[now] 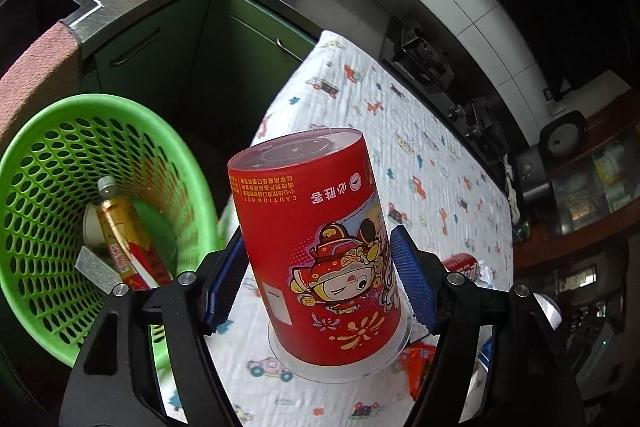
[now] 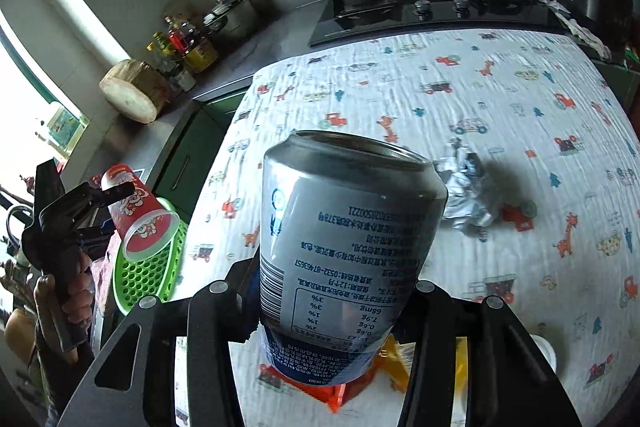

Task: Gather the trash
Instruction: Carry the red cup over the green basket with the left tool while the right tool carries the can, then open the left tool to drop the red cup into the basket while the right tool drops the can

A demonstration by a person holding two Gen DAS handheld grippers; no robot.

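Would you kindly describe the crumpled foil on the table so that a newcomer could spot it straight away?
Start at the table's patterned cloth, printed with small cars and giraffes. Beyond the grey can in the right hand-held gripper, just to its right, lies the crumpled foil. It is the only shiny, silvery wad on the cloth, casting a dark shadow beside it.

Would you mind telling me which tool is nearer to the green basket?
Left. The left tool, gripping the red cup, is right beside the green basket, near its rim. The right tool, holding the silver can, is farther off over the patterned cloth.
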